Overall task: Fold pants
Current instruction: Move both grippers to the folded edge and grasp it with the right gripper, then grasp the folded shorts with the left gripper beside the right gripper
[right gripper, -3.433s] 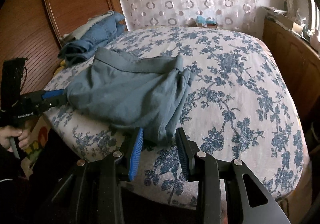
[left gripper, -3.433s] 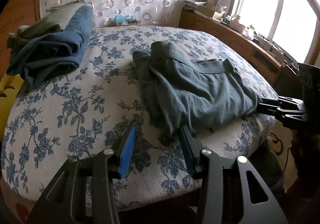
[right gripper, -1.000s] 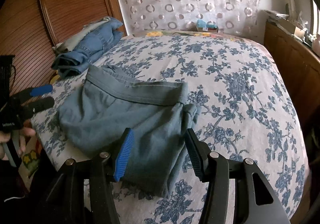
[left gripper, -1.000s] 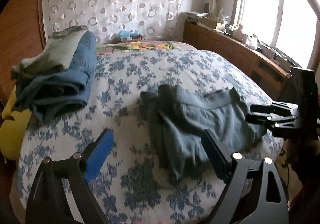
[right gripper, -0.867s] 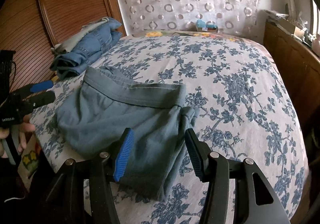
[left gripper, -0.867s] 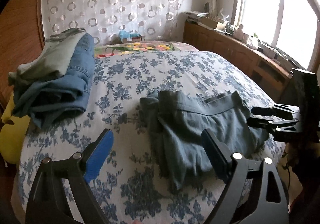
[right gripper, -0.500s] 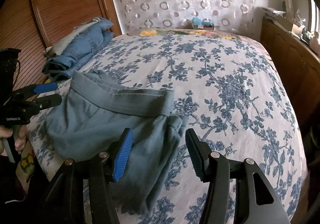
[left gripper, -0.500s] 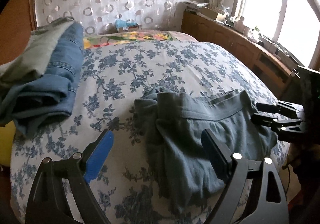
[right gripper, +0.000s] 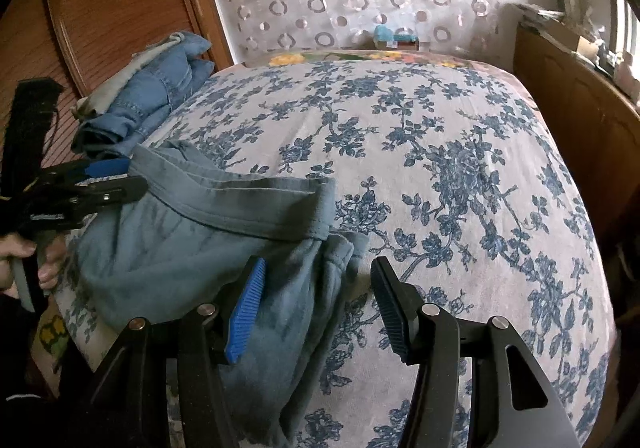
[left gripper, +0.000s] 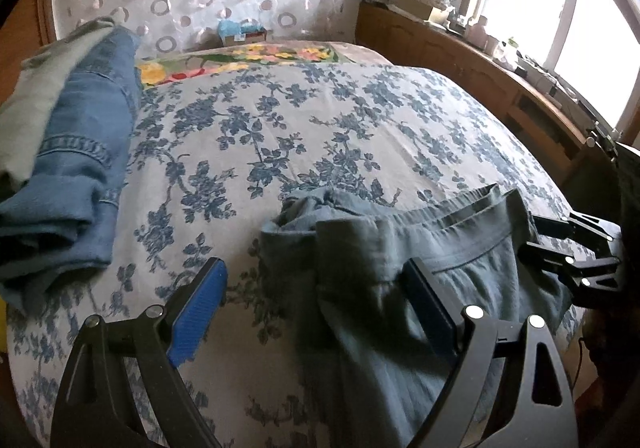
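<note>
Pants (left gripper: 420, 276): grey-green, bunched in a rough partial fold, lower right of the left view, on the bed (left gripper: 320, 120). Smoothing and further folding judged outstanding. Left gripper (left gripper: 316, 304): jaws wide, holding nothing. Right gripper (right gripper: 318, 304): jaws apart over the cloth, nothing gripped.

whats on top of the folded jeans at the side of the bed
A pale green-grey garment lies on the folded jeans. The jeans hide whatever sits beneath them.
</note>
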Motion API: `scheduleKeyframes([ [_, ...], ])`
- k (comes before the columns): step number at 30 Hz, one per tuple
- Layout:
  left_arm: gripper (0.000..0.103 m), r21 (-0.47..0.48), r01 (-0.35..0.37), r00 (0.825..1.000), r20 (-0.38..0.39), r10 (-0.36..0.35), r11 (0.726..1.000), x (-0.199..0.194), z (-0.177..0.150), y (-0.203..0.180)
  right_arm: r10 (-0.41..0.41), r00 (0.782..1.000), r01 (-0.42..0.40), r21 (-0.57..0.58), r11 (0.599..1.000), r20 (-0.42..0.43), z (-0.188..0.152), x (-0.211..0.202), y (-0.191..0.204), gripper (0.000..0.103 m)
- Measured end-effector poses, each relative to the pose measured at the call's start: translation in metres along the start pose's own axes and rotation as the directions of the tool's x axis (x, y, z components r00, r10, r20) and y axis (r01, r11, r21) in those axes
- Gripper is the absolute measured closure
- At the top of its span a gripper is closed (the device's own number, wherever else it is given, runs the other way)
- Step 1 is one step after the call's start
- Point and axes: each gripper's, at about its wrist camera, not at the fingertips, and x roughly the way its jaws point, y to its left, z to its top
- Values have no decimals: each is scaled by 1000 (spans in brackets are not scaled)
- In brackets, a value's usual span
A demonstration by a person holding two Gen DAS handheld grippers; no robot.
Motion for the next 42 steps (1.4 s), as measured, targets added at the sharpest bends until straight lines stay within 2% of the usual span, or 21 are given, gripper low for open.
scheduleKeyframes([
  [7, 13, -7, 34, 999, -16, -34, 999, 12, -2, 5, 10, 1000, -10, 6, 1000, -7, -1, -2, 0, 47],
  [12, 13, 13, 31, 1000, -4, -31, 999, 11, -5, 3, 22, 1000, -22, -11, 1000, -10, 2, 2, 4, 47],
  [18, 13, 22, 20, 1000, -6, -20, 1000, 12, -5, 2, -4, 1000, 5, -41, 999, 26, 1, 9, 12, 51],
  [21, 13, 24, 18, 1000, -7, -18, 1000, 12, -4, 2, -23, 999, 24, -50, 998, 38, -1, 11, 15, 58],
  [23, 13, 26, 17, 1000, -7, -17, 1000, 13, -4, 2, -18, 999, 19, -39, 999, 38, 0, 11, 13, 76],
  [25, 13, 23, 20, 1000, -7, -20, 1000, 13, -4, 2, 20, 999, -20, -21, 1000, 31, 1, 11, 9, 83],
  [28, 13, 13, 33, 999, -1, -33, 999, 12, -4, 3, 35, 999, -35, -14, 999, 35, 0, 11, 6, 84],
  [32, 29, -16, 88, 996, 19, -87, 996, 9, -4, 9, 44, 998, -44, -3, 999, 47, -1, 12, 4, 84],
  [34, 46, -12, 107, 994, 18, -107, 994, 9, -4, 8, 50, 998, -50, 4, 999, 49, -2, 12, 2, 85],
  [37, 62, -8, 139, 990, 6, -139, 990, 9, -3, 2, 57, 997, -58, 13, 998, 44, -1, 13, 1, 86],
  [42, 76, 23, 129, 991, 10, -130, 991, 3, -1, -8, 86, 996, -87, 24, 996, 30, 2, 13, -2, 90],
])
